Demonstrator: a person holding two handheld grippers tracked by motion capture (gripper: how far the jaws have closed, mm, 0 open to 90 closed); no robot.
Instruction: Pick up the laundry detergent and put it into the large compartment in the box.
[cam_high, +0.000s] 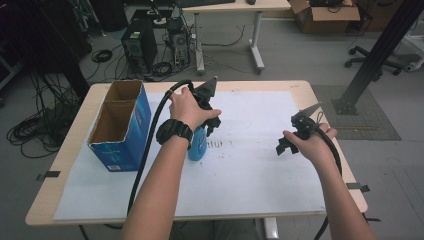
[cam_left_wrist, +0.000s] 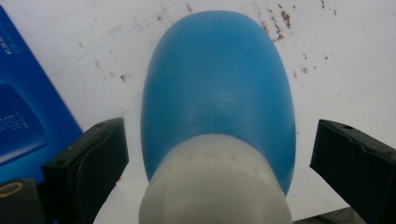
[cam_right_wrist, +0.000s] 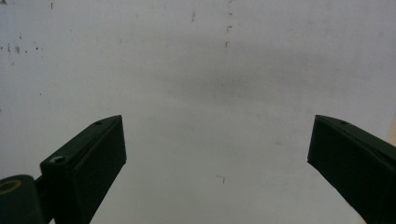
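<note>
Straddling blue bottle, left gripper fingers wide, untouching.

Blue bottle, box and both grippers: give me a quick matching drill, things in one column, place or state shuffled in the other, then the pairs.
Things:
1. bottle
2. box
3. left gripper
4. right gripper

Place or state:
A. open over bare white sheet, nothing between its fingers
B. top open, at the table's left side
C. upright, white cap up, between open fingers
D. open, straddling the bottle, not yet closed on it

Pairs: 1-C, 2-B, 3-D, 4-A
</note>
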